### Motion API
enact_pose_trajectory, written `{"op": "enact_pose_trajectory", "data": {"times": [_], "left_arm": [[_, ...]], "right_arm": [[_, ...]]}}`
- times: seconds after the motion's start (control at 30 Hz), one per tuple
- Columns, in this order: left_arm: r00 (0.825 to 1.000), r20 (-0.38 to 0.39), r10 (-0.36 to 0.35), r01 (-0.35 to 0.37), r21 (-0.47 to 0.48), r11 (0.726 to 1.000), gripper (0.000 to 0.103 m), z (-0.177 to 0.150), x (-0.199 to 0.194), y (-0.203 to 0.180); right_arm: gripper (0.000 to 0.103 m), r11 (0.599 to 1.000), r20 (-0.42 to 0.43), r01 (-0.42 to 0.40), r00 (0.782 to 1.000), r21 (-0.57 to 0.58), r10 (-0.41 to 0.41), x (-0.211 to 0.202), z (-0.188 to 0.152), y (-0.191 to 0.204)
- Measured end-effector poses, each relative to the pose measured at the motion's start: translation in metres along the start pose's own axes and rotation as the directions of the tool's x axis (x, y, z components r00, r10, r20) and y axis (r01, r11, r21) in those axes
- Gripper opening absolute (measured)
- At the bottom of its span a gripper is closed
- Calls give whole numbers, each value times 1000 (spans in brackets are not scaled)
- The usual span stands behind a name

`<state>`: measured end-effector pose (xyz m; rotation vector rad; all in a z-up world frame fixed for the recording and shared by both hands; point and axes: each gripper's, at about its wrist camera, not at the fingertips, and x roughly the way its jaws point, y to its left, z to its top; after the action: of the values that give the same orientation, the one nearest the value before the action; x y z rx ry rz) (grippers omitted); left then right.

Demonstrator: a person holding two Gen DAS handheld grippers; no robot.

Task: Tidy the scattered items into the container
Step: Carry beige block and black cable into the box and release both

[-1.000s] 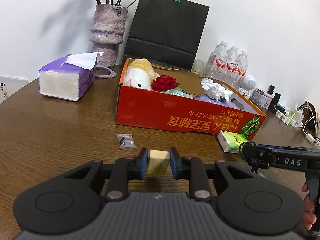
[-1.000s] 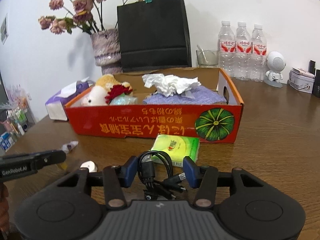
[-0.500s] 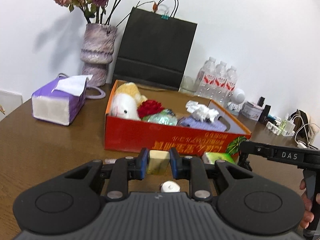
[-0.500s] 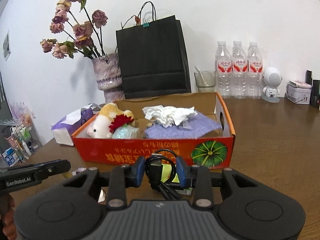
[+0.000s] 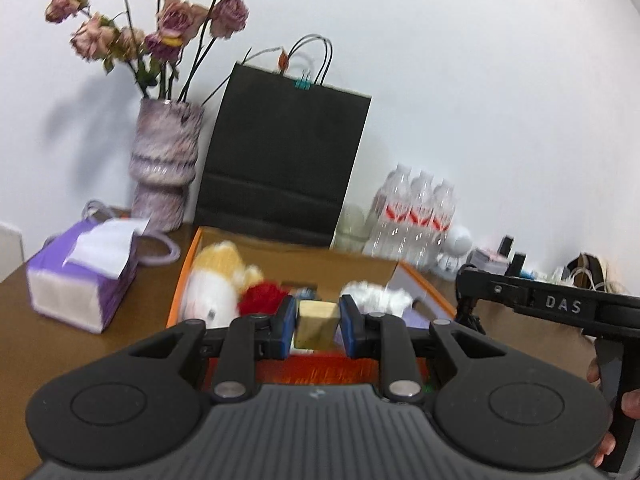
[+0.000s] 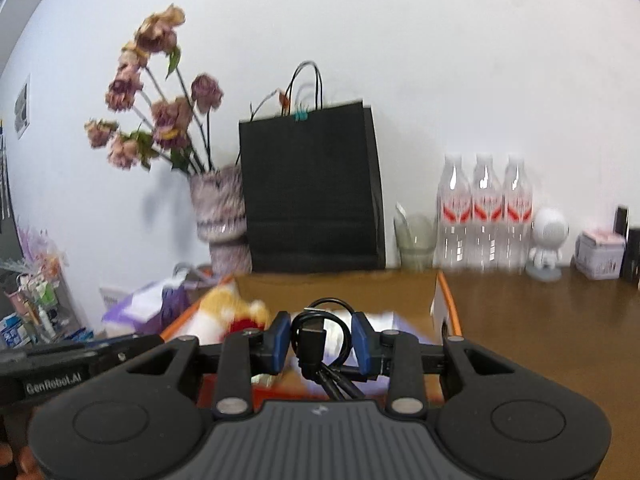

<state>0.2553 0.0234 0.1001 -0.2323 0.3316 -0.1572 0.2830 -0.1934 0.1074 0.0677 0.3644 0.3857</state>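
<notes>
My left gripper is shut on a small beige block, held in the air just in front of the orange cardboard box. In the box lie a white-and-yellow plush toy, a red flower and crumpled white tissue. My right gripper is shut on a coiled black cable, whose ends hang below the blue pads. It is also raised before the box. Each view shows the other gripper's black body at its edge.
Left of the box lies a purple tissue pack. Behind it, along the wall, stand a vase of dried roses, a black paper bag, three water bottles, a glass and a white figurine.
Both grippers have risen with their loads and now look over the box's near wall. The right jaws closed from wide around the cable to pressing on it. The loose tabletop items dropped out of view.
</notes>
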Motion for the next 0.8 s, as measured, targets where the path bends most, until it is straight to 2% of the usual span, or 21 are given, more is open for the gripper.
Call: {"op": "enact_pose_trajectory", "data": {"times": [0.23,0.53,0.8], "left_arm": [[999,51,-5,6,-13,1000,24,28,42,-3],[1000,-16,14,-14,-18,1000,24,33,115,8],[995,-76,67,-67,4,998,25,21,140,16]], "right_arm": [[32,999,14,32,999,39,-33,46,21,-12],[31,999,-65,47,997,15,-46,108,18,-22],[32,999,-131,48,990,-12,-49,133,5,-22]]}}
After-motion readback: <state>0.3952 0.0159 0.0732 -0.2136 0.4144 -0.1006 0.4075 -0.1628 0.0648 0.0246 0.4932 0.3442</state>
